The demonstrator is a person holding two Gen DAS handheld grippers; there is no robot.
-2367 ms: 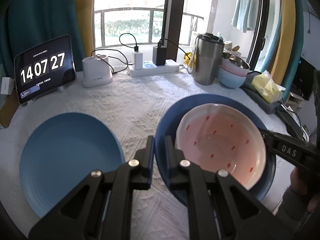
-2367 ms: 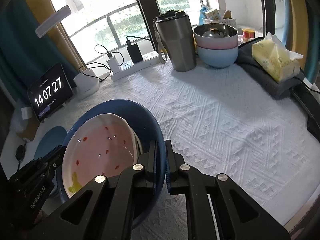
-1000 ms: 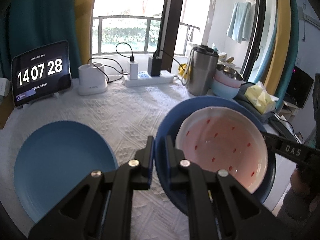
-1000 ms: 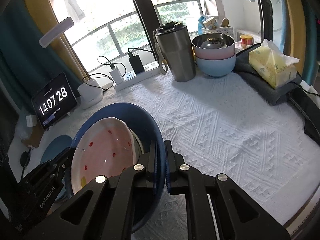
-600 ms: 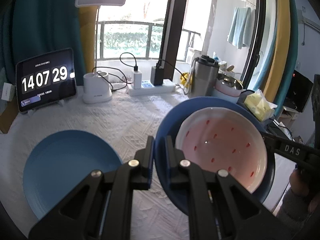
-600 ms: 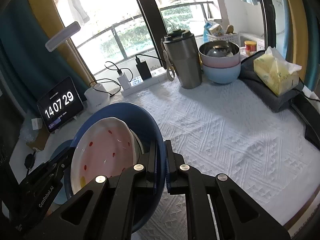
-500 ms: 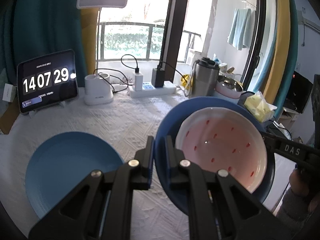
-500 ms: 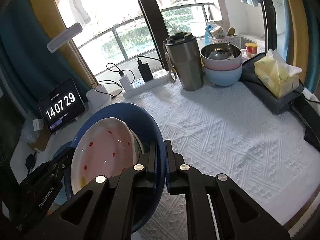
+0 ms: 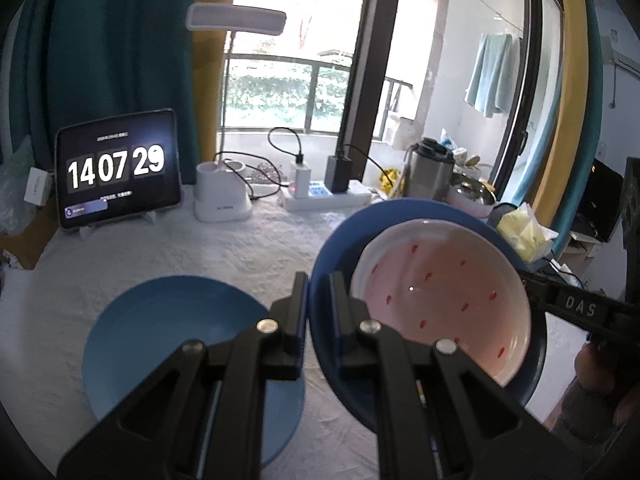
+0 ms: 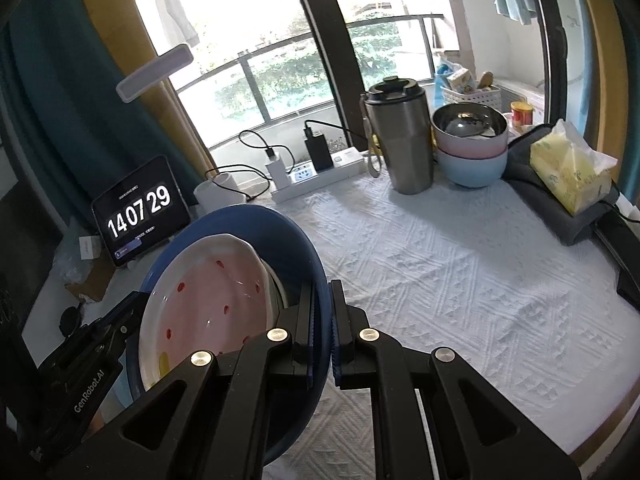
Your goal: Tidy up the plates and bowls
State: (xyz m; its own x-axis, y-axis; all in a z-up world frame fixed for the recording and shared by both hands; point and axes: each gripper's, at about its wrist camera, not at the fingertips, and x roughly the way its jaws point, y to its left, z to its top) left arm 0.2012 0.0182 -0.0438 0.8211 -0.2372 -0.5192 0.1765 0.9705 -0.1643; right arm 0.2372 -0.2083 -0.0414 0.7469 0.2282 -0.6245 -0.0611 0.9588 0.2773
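Observation:
A dark blue plate [image 9: 340,248] [image 10: 256,220] hangs in the air above the table, carrying a pink bowl with red specks [image 9: 436,296] [image 10: 208,304]. My left gripper [image 9: 318,284] is shut on the plate's left rim. My right gripper [image 10: 323,292] is shut on the opposite rim; its black body shows at the right of the left wrist view. A second, lighter blue plate [image 9: 172,340] lies flat on the white tablecloth, below and left of the lifted one. Stacked bowls [image 10: 470,148], steel over pink over light blue, stand at the back right.
A steel tumbler [image 10: 400,140], a power strip with chargers [image 10: 316,176], a white lamp base [image 9: 222,196] and a clock tablet [image 9: 116,176] line the window side. A yellow tissue pack [image 10: 572,168] on a dark cloth sits at the right edge.
Both grippers have risen with the blue plate and the pink bowl. The table and the lying blue plate now sit lower and further off. The clock moved from 14:07:27 to 14:07:29.

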